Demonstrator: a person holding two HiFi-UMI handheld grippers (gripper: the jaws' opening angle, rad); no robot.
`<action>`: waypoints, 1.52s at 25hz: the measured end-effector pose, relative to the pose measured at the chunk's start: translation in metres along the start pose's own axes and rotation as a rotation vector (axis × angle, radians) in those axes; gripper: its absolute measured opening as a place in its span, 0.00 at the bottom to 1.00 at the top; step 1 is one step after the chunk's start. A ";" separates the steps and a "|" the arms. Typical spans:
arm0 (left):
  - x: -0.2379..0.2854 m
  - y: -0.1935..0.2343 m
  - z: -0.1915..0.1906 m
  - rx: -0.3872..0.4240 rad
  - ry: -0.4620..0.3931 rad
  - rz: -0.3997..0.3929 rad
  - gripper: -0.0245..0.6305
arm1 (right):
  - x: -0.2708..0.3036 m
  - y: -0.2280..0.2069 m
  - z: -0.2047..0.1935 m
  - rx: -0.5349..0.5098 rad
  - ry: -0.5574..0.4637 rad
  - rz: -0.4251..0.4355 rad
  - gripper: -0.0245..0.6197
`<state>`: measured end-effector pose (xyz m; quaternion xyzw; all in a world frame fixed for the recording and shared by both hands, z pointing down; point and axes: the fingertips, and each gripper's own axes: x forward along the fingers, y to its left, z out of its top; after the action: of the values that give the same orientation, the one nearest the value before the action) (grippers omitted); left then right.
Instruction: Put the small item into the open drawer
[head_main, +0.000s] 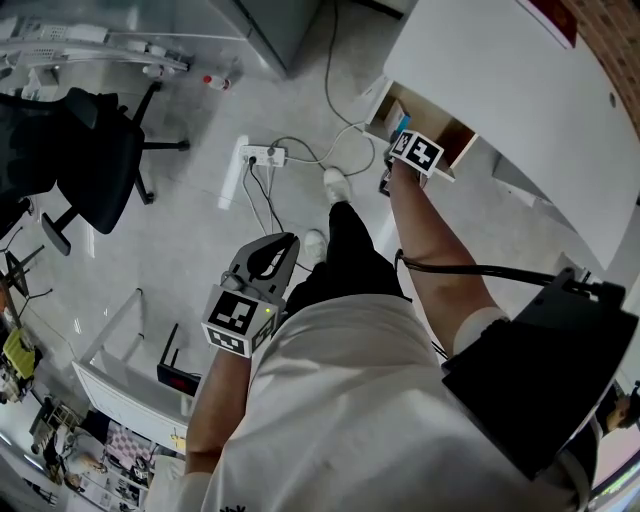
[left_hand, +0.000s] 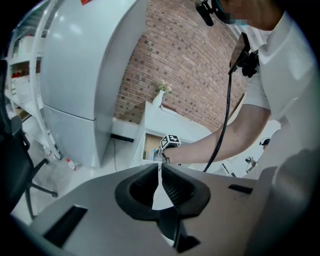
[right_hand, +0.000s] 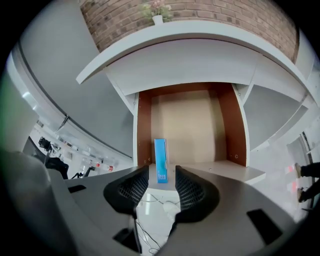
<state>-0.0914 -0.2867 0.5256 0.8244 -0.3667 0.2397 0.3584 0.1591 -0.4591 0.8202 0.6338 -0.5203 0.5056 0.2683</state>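
Open drawer (right_hand: 192, 125), brown side walls and tan bottom, holds one blue box (right_hand: 160, 162) that sits nearer the left wall in the right gripper view; can't tell if it stands or lies flat. The white curved worktop (right_hand: 200, 32) above the drawer carries a small vase (right_hand: 157, 19) with flowers. The grey floor (head_main: 200, 240) has a white power strip (head_main: 263, 155) with cables (head_main: 335, 95) running from it, a small bottle (head_main: 215, 81) and a black chair (head_main: 85, 150).

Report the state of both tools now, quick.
Left tool: closed, holding nothing.
Right tool: open, gripping nothing; the blue box stands in the drawer, loose between its jaws.
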 end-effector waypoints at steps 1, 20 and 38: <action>-0.006 -0.006 -0.004 0.011 -0.005 -0.006 0.09 | -0.010 -0.003 -0.004 0.002 -0.009 0.004 0.33; -0.122 -0.092 -0.083 0.112 -0.145 -0.044 0.09 | -0.203 -0.001 -0.119 -0.245 -0.063 0.178 0.11; -0.199 -0.135 -0.151 0.122 -0.196 -0.060 0.09 | -0.414 0.016 -0.284 -0.597 -0.053 0.468 0.09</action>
<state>-0.1291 -0.0212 0.4333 0.8747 -0.3600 0.1689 0.2771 0.0629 -0.0574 0.5344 0.4046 -0.7822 0.3629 0.3047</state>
